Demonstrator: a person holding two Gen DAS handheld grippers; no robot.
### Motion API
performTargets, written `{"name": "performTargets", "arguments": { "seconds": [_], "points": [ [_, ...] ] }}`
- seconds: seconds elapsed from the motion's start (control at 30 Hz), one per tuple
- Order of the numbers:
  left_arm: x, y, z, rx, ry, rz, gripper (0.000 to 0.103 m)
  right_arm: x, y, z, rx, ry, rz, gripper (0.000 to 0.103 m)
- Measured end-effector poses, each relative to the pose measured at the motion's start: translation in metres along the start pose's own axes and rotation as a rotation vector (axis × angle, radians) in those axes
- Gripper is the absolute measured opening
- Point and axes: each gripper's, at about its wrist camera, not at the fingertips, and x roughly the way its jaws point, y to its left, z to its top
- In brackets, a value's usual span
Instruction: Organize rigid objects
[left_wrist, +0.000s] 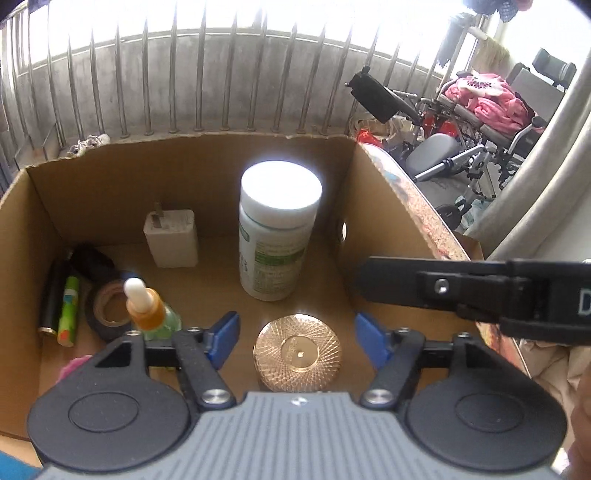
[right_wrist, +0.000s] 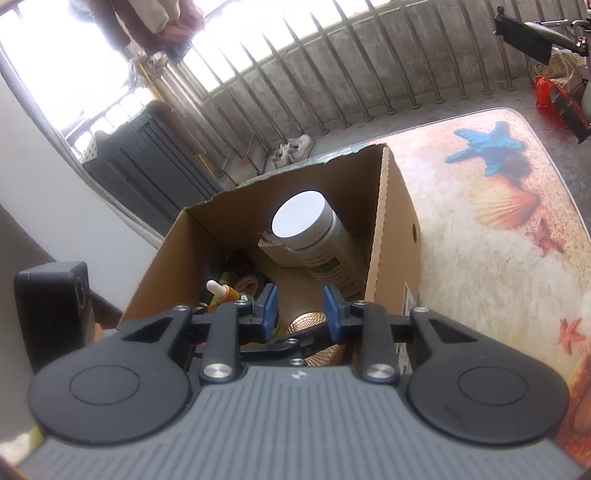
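Note:
An open cardboard box (left_wrist: 110, 177) holds several items. A gold-lidded round jar (left_wrist: 297, 352) stands on its floor between the blue pads of my left gripper (left_wrist: 297, 332). The jaws stand wide and neither pad touches the jar. Behind the jar is a tall white-capped bottle (left_wrist: 277, 229), with a white plug charger (left_wrist: 171, 238) to its left. An orange-and-green dropper bottle (left_wrist: 147, 306), a tape roll (left_wrist: 107, 310) and a green tube (left_wrist: 68, 310) lie at the left. My right gripper (right_wrist: 300, 314) hovers over the box's (right_wrist: 391, 229) near edge, jaws slightly apart and empty.
The box sits on a table mat with a seashell print and a blue starfish (right_wrist: 487, 155). A metal railing (left_wrist: 199, 85) runs behind it, with shoes (right_wrist: 291, 147) below. A wheelchair piled with pink cloth (left_wrist: 487, 103) stands at the right.

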Motion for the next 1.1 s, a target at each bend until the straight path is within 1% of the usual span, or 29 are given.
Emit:
{"name": "performTargets", "arguments": {
  "seconds": [0.07,0.1,0.2,0.23,0.3,0.37,0.4,0.47,0.5,0.57,0.6,0.7,0.77,0.8,0.87,0.93,1.03,1.1],
  "points": [
    [-0.012,0.002,-0.003,-0.002,-0.012,-0.004,0.076,-0.013,0.003,-0.004,0.021,-0.035,0.018,0.028],
    [-0.019,0.003,-0.004,-0.006,-0.019,-0.009,0.079,-0.021,0.005,-0.006,0.034,-0.054,0.029,0.028],
    [-0.046,0.006,-0.012,-0.016,-0.057,-0.034,0.082,-0.050,0.013,-0.017,0.071,-0.124,0.061,0.030],
    [-0.056,0.004,-0.014,-0.018,-0.070,-0.042,0.086,-0.061,0.016,-0.023,0.086,-0.149,0.073,0.033],
    [-0.080,0.007,-0.022,-0.013,-0.105,-0.051,0.092,-0.083,0.021,-0.033,0.118,-0.192,0.101,0.040],
    [-0.106,0.012,-0.034,-0.009,-0.144,-0.040,0.097,-0.103,0.025,-0.046,0.144,-0.229,0.123,0.053],
    [-0.118,0.015,-0.039,-0.009,-0.161,-0.027,0.102,-0.111,0.028,-0.052,0.149,-0.237,0.128,0.055],
    [-0.137,0.020,-0.047,-0.011,-0.187,-0.001,0.103,-0.120,0.035,-0.063,0.141,-0.221,0.122,0.064],
    [-0.144,0.023,-0.051,-0.014,-0.192,0.012,0.103,-0.123,0.040,-0.067,0.131,-0.201,0.110,0.067],
    [-0.157,0.027,-0.057,-0.011,-0.186,0.036,0.103,-0.127,0.051,-0.077,0.098,-0.160,0.080,0.080],
    [-0.162,0.029,-0.061,-0.011,-0.182,0.051,0.103,-0.129,0.057,-0.082,0.081,-0.149,0.067,0.082],
    [-0.173,0.040,-0.070,-0.024,-0.196,0.084,0.103,-0.133,0.077,-0.100,0.031,-0.136,0.018,0.092],
    [-0.176,0.053,-0.077,-0.037,-0.199,0.090,0.103,-0.127,0.088,-0.107,-0.014,-0.128,-0.030,0.102],
    [-0.174,0.057,-0.078,-0.048,-0.186,0.100,0.103,-0.121,0.093,-0.109,-0.037,-0.120,-0.069,0.102],
    [-0.169,0.062,-0.078,-0.063,-0.164,0.118,0.103,-0.106,0.102,-0.110,-0.086,-0.106,-0.179,0.102],
    [-0.167,0.066,-0.078,-0.081,-0.154,0.158,0.103,-0.091,0.111,-0.110,-0.138,-0.103,-0.266,0.102],
    [-0.166,0.068,-0.075,-0.094,-0.157,0.227,0.103,-0.071,0.119,-0.108,-0.185,-0.097,-0.317,0.102],
    [-0.165,0.070,-0.073,-0.086,-0.155,0.256,0.103,-0.062,0.125,-0.106,-0.206,-0.093,-0.331,0.102]
  ]
}}
